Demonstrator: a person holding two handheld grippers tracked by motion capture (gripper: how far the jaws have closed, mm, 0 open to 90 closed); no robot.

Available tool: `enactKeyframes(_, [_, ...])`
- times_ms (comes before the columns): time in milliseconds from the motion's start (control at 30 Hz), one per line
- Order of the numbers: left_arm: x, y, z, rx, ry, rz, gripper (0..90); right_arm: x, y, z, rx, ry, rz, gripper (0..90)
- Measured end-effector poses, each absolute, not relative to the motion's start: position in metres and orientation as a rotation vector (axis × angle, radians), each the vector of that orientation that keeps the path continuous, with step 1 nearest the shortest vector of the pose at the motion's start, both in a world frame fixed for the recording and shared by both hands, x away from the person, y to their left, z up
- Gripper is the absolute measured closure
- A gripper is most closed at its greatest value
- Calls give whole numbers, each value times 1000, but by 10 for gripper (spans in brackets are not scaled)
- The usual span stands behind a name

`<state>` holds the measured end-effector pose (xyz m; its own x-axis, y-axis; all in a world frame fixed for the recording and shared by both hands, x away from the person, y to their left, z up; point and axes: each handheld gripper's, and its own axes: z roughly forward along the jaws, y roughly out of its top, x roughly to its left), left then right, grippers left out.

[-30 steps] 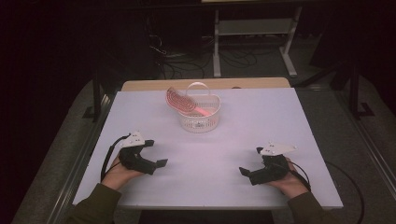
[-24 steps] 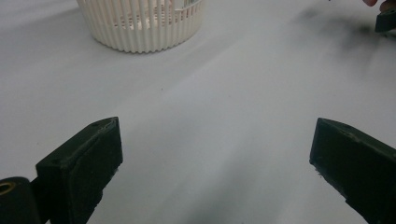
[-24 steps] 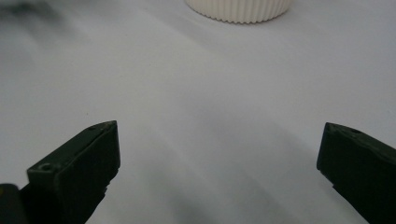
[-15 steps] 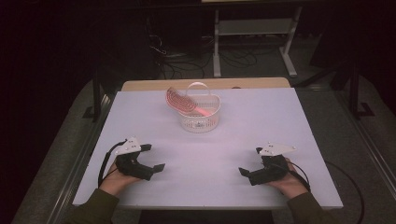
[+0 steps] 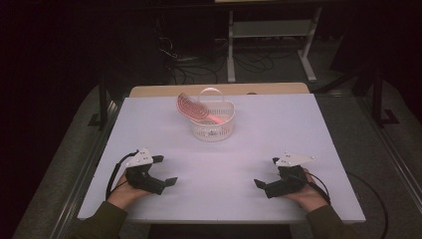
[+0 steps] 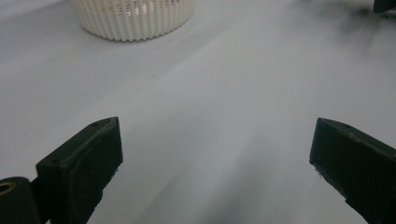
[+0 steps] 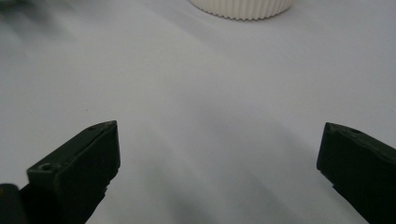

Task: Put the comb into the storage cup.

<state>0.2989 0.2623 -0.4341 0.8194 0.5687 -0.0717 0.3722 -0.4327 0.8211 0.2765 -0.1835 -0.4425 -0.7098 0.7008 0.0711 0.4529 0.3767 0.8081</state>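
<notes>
A small white ribbed basket (image 5: 212, 123) with a hoop handle stands at the back middle of the white table (image 5: 298, 134). A pink hairbrush (image 5: 191, 107) leans in it, head over the left rim. The basket's wall also shows at the top of the left gripper view (image 6: 133, 18) and the right gripper view (image 7: 243, 7). My left gripper (image 5: 164, 170) rests near the front left, open, nothing between its jaws. My right gripper (image 5: 267, 173) rests near the front right, open and empty too. Both point inward toward the table's middle.
A wooden board edge (image 5: 219, 89) sticks out behind the table. Beyond it, on the dark floor, are cables (image 5: 184, 59) and a metal frame stand (image 5: 268, 35). The table's near edge lies just in front of both hands.
The left hand and gripper have slid a little toward the near edge and turned slightly. The right gripper has barely moved. The basket and brush stay put.
</notes>
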Motion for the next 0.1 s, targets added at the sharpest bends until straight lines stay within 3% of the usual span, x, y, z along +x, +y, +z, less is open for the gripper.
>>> enactKeyframes(100, [300,261,-438,2094,703,261,26,277,-183,-443,1013,2357,1244,0])
